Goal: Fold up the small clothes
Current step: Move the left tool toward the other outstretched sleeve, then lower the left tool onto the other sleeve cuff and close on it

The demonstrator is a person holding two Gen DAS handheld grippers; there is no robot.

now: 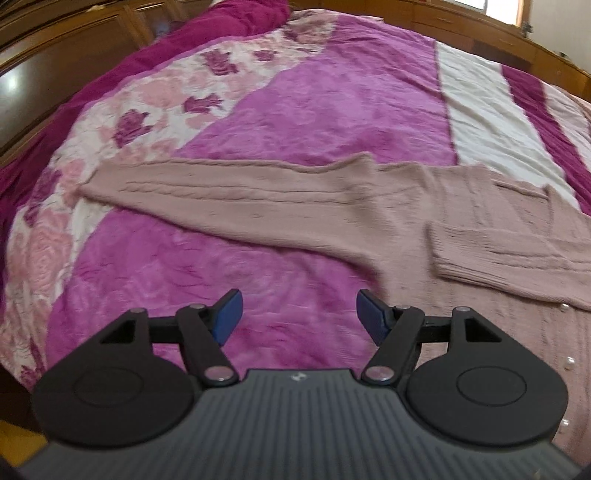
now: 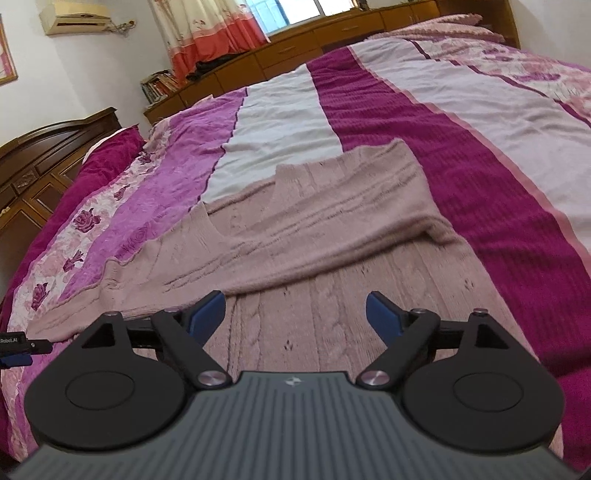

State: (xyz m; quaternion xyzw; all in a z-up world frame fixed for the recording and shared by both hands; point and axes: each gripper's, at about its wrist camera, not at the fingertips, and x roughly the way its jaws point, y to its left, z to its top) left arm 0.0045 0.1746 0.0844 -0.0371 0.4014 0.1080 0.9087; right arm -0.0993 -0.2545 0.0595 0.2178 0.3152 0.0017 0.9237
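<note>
Both the left hand-held gripper (image 1: 299, 314) and right hand-held gripper (image 2: 295, 315) hang released and empty over the pink sweater (image 1: 258, 199) mid-frame on the bed (image 1: 314, 110).

Soft, even daylight fills both views, coming from a window (image 2: 295, 14) that blows out to white-blue glare (another bright pane (image 1: 526, 13) sits in the left view's corner). Shadows are faint. Fisheye bending curves the bed (image 2: 406, 122) and cabinets (image 1: 55, 66) at the edges. The sweater (image 1: 258, 199) looks slightly motion-blurred in the left view.
</note>
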